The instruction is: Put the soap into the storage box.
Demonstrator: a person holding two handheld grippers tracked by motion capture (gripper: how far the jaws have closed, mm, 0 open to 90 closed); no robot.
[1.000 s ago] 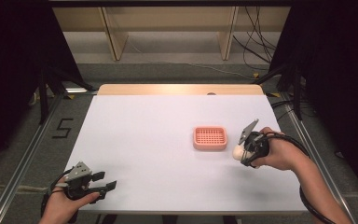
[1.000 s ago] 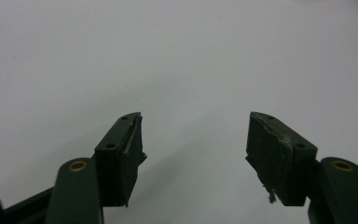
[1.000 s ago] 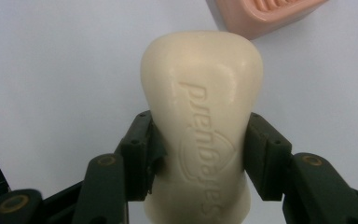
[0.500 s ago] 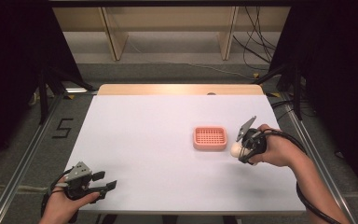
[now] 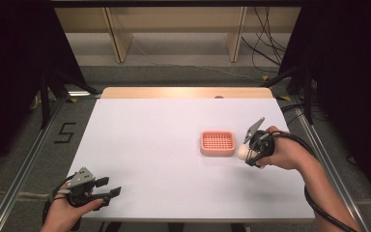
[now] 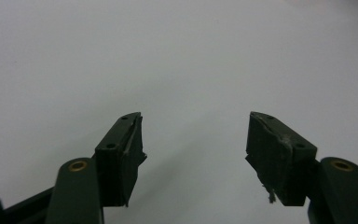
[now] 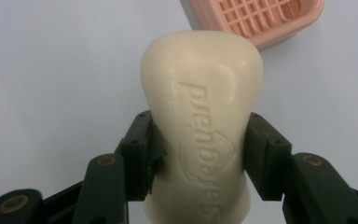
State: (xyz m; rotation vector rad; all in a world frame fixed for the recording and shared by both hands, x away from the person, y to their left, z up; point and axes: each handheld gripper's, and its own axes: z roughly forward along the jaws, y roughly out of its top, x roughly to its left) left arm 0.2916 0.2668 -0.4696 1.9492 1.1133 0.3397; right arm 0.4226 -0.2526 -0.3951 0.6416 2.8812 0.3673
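- Right gripper [image 5: 249,153], black two-jaw tool in the person's right hand [image 5: 282,153], sits right of centre in the high view, just right of the tray.
- It is clenched on a cream-coloured oval bar of soap [image 7: 201,126] with raised lettering; in the right gripper view both jaws press the bar's flanks, and the bar stands up between them past the tips.
- In the high view the soap [image 5: 243,152] shows as a pale lump at the gripper's front, just beside the tray's right edge; whether it touches the tray I cannot tell.
- Pink plastic soap tray [image 5: 217,143] with a grid bottom lies flat on the white table [image 5: 154,140], a little right of centre; in the right gripper view its corner [image 7: 261,21] sits at upper right, beyond the soap.
- Left gripper [image 5: 110,190], black with a grey plate on top, is at lower left of the high view in the person's left hand [image 5: 65,215], well apart from soap and tray.
- Left gripper view: jaws released, spread wide, bare white table between them [image 6: 196,140].
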